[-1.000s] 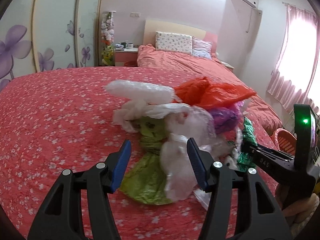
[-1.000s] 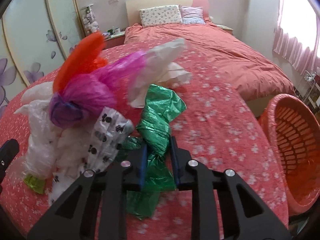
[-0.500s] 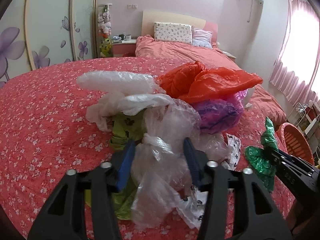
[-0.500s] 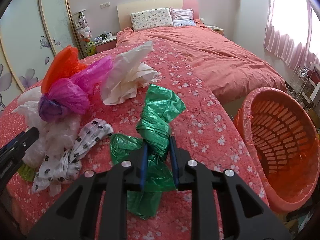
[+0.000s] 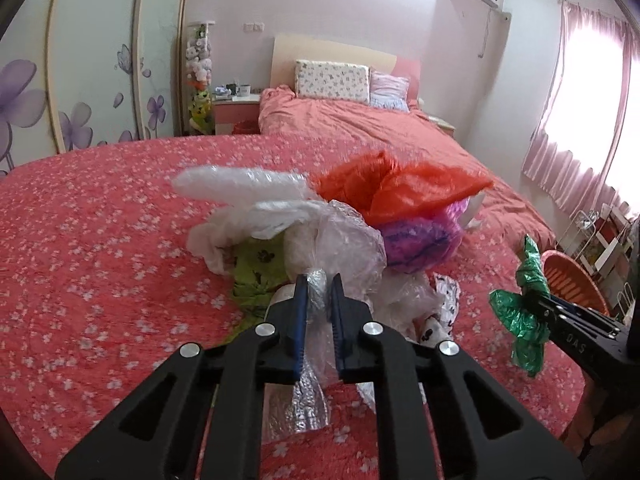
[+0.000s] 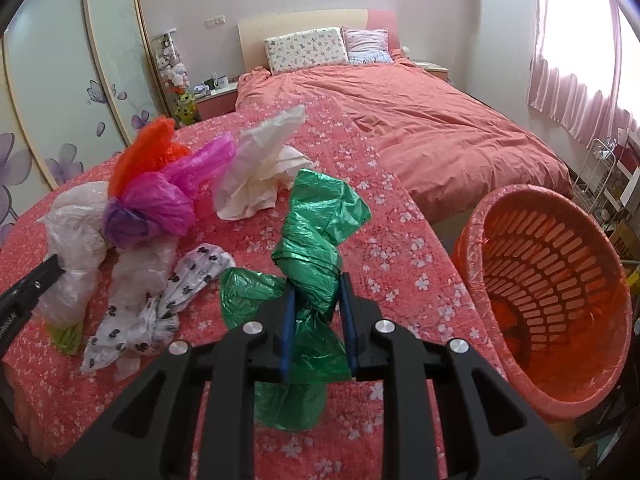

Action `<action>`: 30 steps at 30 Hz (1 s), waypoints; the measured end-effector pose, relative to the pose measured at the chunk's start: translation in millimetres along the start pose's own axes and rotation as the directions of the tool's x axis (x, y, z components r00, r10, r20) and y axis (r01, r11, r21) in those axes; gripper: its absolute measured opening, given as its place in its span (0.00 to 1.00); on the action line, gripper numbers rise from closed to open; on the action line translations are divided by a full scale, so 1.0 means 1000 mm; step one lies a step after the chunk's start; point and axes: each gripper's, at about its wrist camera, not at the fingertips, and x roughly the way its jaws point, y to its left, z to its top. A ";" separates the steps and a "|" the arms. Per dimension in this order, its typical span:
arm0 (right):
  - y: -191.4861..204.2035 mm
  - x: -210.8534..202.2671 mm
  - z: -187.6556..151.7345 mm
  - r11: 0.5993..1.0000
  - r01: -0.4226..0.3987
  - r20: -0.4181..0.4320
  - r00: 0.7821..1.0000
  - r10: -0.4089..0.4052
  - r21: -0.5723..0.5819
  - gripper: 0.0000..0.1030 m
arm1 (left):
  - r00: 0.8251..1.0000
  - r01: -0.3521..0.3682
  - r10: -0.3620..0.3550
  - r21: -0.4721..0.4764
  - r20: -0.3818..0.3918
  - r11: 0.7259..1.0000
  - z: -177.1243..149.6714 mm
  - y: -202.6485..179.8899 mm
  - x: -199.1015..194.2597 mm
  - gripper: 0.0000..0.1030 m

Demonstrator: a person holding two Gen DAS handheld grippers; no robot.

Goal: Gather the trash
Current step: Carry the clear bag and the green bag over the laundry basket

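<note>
My left gripper is closing its jaws on a clear plastic bag in the trash heap on the red flowered bedspread. My right gripper is clamped on a green plastic bag, lifted beside the orange basket.

Red flowered bedspread, heap of crumpled plastic bags on it, cream bag beside them
</note>
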 end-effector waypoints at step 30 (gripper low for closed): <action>-0.079 -0.086 -0.017 0.996 0.053 0.125 0.990 -0.061 0.065 0.21 | 0.975 0.191 -0.197 0.062 0.103 0.980 0.014 -0.096 -0.046 0.11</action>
